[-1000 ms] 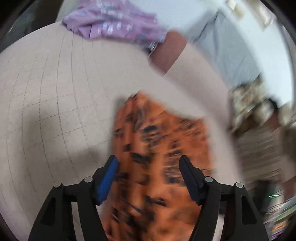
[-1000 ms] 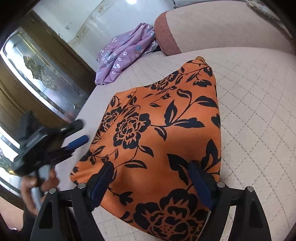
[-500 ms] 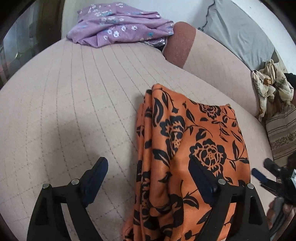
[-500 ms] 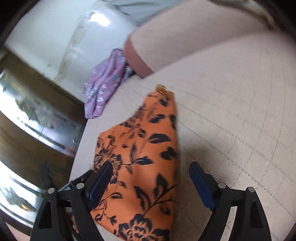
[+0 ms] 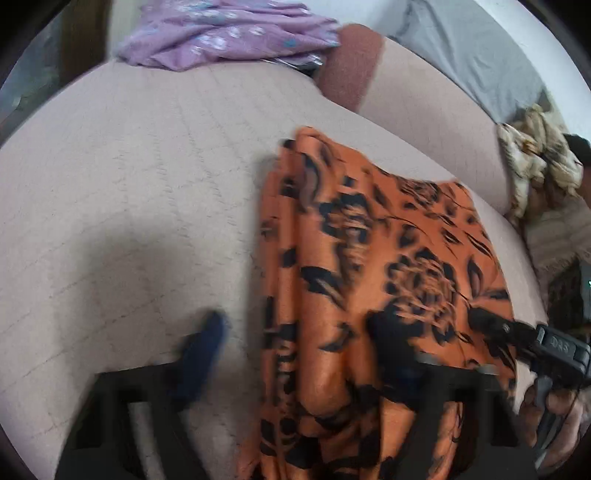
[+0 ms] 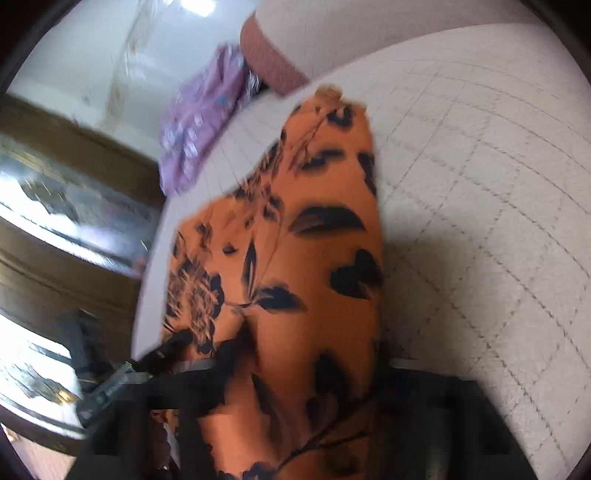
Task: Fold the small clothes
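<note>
left wrist view: orange floral cloth (image 5: 369, 288) lies bunched on a quilted beige cushion (image 5: 129, 192), near its front edge. left gripper (image 5: 299, 354) spread wide, straddling the cloth's edge. right gripper (image 6: 303, 365) blurred; spread apart around the cloth. purple cloth (image 5: 225, 33) lies well behind.

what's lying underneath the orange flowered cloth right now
The orange floral garment lies folded lengthwise on the beige quilted cushion, which shows all around it. Anything between its layers or beneath it is covered.

The setting is a home living space. A beige quilted sofa seat (image 5: 147, 166) with a rust-brown cushion edge (image 5: 351, 66) carries a crumpled purple floral garment (image 5: 229, 33). A dark wooden glass-panelled cabinet (image 6: 55, 206) stands alongside.
</note>
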Motion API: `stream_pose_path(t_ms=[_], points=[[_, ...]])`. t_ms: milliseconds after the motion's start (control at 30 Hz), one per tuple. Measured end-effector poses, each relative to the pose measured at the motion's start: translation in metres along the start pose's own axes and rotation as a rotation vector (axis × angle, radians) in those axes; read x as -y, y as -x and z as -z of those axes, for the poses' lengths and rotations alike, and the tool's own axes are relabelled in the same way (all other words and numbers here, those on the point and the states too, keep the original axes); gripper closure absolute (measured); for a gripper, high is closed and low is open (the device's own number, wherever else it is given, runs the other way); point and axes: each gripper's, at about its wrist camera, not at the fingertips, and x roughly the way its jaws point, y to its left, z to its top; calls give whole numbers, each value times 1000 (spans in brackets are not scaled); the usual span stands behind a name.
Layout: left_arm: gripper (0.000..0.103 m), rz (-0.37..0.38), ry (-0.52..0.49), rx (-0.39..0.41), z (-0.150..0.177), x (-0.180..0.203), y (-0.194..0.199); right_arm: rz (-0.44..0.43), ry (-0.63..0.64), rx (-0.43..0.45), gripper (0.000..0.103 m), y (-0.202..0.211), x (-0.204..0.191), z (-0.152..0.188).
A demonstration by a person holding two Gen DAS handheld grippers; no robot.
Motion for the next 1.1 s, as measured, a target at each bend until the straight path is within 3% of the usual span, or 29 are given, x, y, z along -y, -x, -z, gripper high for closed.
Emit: stream_pose_path(t_ms=[33,100,167,300,400,433,500,567,600,633,667,800,867,933,1000,1067,1100], points=[[66,67,43,-34,-2,-1,1,13,17,-2,64,1,-5,-1],[73,38,22,-20,-4,4,8,44,85,9,67,10,-22,-2],[75,35,-8,9,-4,20,22,33,134,35,69,24,-38,-3],[75,100,-61,101,-9,63,53,15,213,126,69,73,-58,-9],[65,140,-86,89,-13,95,46,0,177,178,69,116,-34,-20],[55,141,-92,85,-12,101,41,-1,153,188,69,123,-24,-22],[32,65,-112,35,-4,113,18,6,58,185,65,131,13,-23],[31,1,-126,-14,6,115,1,69,-44,135,56,123,55,-16],[31,-12,-138,-34,13,114,-2,135,-100,109,42,117,76,-11],[31,-18,-150,-34,21,113,-2,235,-144,102,42,116,94,-2],[31,-24,-156,-25,25,113,2,256,-147,132,42,122,101,6],[31,-44,-234,41,44,126,22,236,-91,311,42,156,82,23],[31,-69,-264,48,49,130,23,173,-32,370,42,167,53,19],[31,-128,-272,-10,52,127,3,106,14,354,31,162,32,18],[31,-162,-227,-92,57,113,-16,58,45,276,28,138,24,21],[30,-117,-165,-89,58,104,-12,100,6,139,28,102,41,25],[31,-106,-156,-76,58,104,-5,109,-19,118,28,91,49,29]])
